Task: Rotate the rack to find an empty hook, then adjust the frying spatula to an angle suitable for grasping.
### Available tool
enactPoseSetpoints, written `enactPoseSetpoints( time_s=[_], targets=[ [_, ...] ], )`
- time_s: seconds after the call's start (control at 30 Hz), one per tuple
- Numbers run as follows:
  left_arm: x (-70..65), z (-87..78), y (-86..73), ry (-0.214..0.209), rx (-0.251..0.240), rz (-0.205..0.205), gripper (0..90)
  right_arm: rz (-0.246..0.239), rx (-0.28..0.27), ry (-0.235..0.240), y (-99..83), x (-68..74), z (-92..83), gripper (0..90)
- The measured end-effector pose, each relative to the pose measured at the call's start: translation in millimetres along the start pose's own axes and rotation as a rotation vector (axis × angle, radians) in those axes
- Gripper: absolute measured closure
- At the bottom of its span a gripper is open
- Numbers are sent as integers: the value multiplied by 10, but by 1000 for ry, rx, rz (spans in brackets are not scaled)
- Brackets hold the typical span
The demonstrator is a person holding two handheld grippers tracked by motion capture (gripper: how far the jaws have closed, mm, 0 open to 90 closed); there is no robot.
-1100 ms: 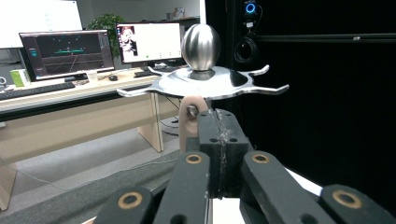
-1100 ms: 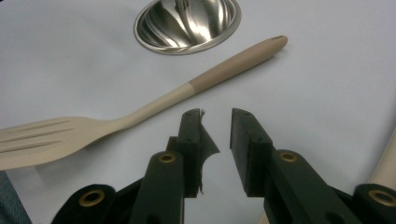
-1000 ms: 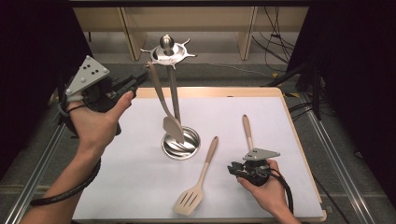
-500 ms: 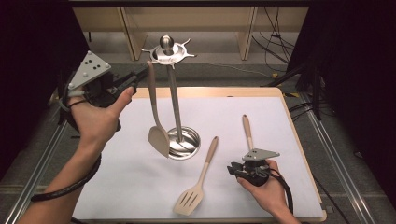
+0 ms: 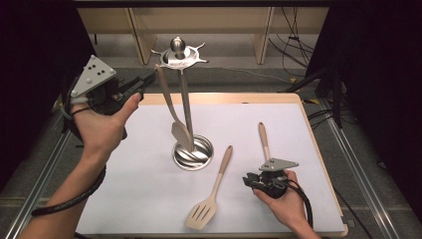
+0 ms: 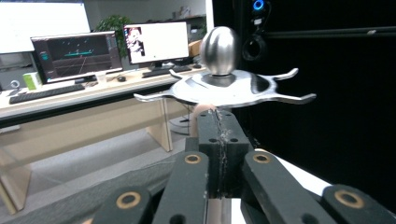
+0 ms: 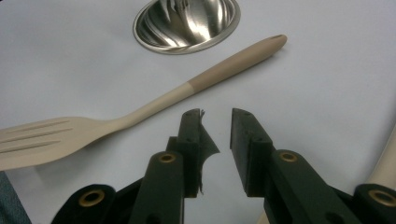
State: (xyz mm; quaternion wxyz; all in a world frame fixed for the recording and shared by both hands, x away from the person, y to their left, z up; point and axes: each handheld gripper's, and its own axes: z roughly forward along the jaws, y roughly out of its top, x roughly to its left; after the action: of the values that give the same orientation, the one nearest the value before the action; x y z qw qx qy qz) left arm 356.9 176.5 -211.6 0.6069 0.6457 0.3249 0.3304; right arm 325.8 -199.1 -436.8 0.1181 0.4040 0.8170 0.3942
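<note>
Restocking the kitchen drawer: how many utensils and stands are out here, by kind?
Slotted spatula: 1
Spatula held at the stand by the left tool: 1
Utensil beside the right tool, head hidden: 1
Metal stand: 1
Total: 4

Black tools [image 5: 149, 79] — brass rivets, grey plates, black cables.

In the left gripper view, the black jaws cover nearly all of the pale beige utensil handle [image 6: 201, 112], so just its tip peeks out. In the right gripper view, the round steel base [image 7: 187, 21] gets cut off at the top edge, and the beige slotted spatula [image 7: 135, 112] runs off the left edge. A pale handle [image 7: 385, 163] barely shows at the right edge.
</note>
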Motion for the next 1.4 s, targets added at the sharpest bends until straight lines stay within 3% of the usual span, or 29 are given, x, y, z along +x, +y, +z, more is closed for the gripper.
enactPoseSetpoints(
  time_s=[0.07, 0.13, 0.17, 0.23, 0.37, 0.47, 0.53, 0.57, 0.6, 0.63, 0.67, 0.7, 0.77, 0.8, 0.83, 0.87, 0.93, 0.97, 1.0, 1.03, 1.1, 1.17, 1.23, 1.3, 1.33, 1.4],
  targets=[
    [-5, -62, -56, -6, -7, 6, 839, 19, 0, 3, -2, 8, -3, 734],
    [1, -133, -144, -13, -6, 3, 811, 4, 1, 1, 3, -13, -2, 728],
    [10, -169, -202, -17, -8, 3, 792, 27, 3, 3, 0, 2, -1, 725],
    [33, -238, -346, -24, -5, -7, 746, 12, -1, 1, 8, -21, 2, 717],
    [92, -348, -752, -44, 13, -37, 632, 20, -4, -1, 16, -22, 11, 698],
    [125, -430, -1080, -33, 44, -45, 543, 36, 7, 10, 32, -26, -1, 682],
    [130, -482, -1292, -26, 69, -52, 507, 64, 13, 6, 40, -14, -2, 668],
    [130, -501, -1398, -28, 75, -59, 491, 41, 13, 8, 46, -38, 6, 661],
    [129, -519, -1499, -29, 88, -65, 476, 48, 17, 12, 51, -39, 7, 656],
    [125, -541, -1596, -24, 98, -76, 456, 84, 14, 22, 50, -22, 17, 645],
    [118, -555, -1694, -16, 100, -83, 434, 87, 18, 33, 59, -22, 22, 637],
    [114, -564, -1775, -14, 122, -69, 426, 83, 25, 18, 66, -33, 9, 632],
    [86, -579, -1908, -4, 137, -80, 414, 96, 8, 8, 79, -22, 16, 616],
    [79, -577, -1957, -10, 141, -76, 411, 89, 29, 8, 93, -37, 5, 609],
    [65, -574, -2000, -12, 147, -78, 412, 117, 39, 13, 102, -24, 6, 599],
    [56, -573, -2031, -12, 164, -76, 412, 101, 20, 8, 108, -39, 24, 593],
    [56, -547, -2081, -14, 174, -74, 416, 147, 56, 24, 128, -14, 31, 585],
    [52, -536, -2099, -13, 179, -88, 417, 120, 49, 15, 135, -28, 42, 580],
    [54, -529, -2115, -12, 184, -91, 420, 157, 79, 18, 145, -1, 46, 573],
    [55, -524, -2128, -11, 190, -87, 424, 137, 77, 13, 149, -14, 61, 569],
    [51, -509, -2156, -15, 194, -88, 429, 148, 89, 18, 159, 4, 72, 554],
    [43, -515, -2174, -16, 202, -86, 434, 191, 97, 26, 169, 57, 84, 555],
    [41, -526, -2181, -19, 208, -76, 437, 154, 98, 29, 185, 59, 92, 584],
    [34, -540, -2186, -16, 207, -82, 442, 173, 91, 36, 209, 127, 100, 638],
    [36, -547, -2187, -17, 210, -78, 445, 141, 68, 24, 220, 132, 122, 671],
    [34, -554, -2188, -15, 212, -78, 449, 133, 82, 32, 264, 178, 140, 728]
  ],
)
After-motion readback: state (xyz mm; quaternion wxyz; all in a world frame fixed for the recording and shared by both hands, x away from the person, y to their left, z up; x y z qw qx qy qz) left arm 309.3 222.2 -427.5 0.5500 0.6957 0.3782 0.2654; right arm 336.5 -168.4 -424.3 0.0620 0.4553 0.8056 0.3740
